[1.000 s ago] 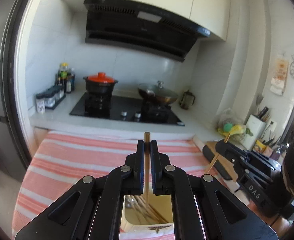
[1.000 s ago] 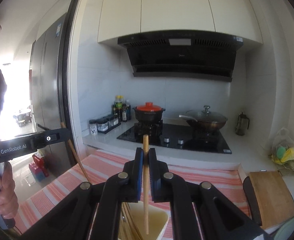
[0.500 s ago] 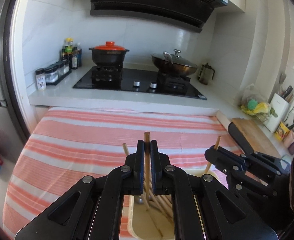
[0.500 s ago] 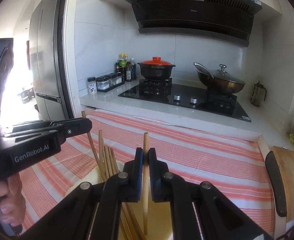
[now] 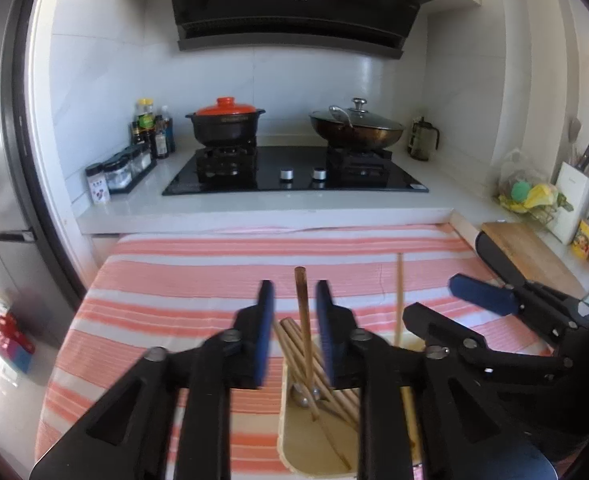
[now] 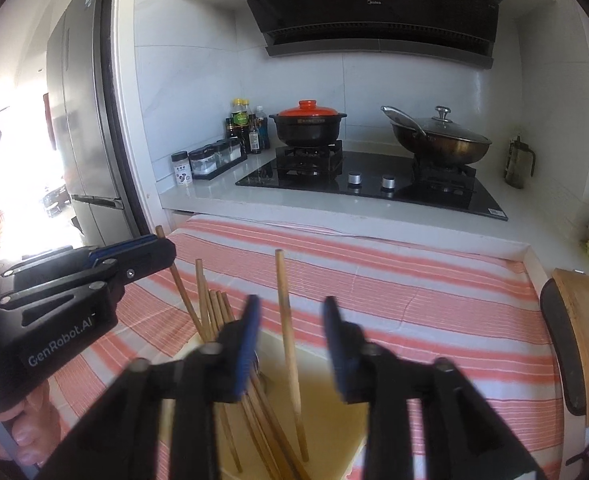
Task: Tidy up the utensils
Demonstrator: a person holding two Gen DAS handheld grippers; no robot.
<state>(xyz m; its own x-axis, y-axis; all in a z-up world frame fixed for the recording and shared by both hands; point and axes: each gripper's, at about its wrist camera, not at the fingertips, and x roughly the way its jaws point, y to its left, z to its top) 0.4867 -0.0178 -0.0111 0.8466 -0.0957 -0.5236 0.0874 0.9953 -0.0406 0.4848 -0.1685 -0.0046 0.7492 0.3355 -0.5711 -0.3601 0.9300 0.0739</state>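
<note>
My left gripper is open, its jaws apart on either side of a dark wooden chopstick that stands loose in a cream utensil holder. Several chopsticks and a spoon lie in the holder. My right gripper is open too, with a light wooden chopstick standing free between its jaws in the same holder. The right gripper shows in the left wrist view and the left gripper in the right wrist view.
The holder stands on a red and white striped cloth. Behind is a counter with a black hob, a red-lidded pot, a wok and spice jars. A wooden cutting board lies at the right.
Both grippers lowered their chopsticks into the holder and opened, letting go of them. The chopsticks now stand free in the holder.
</note>
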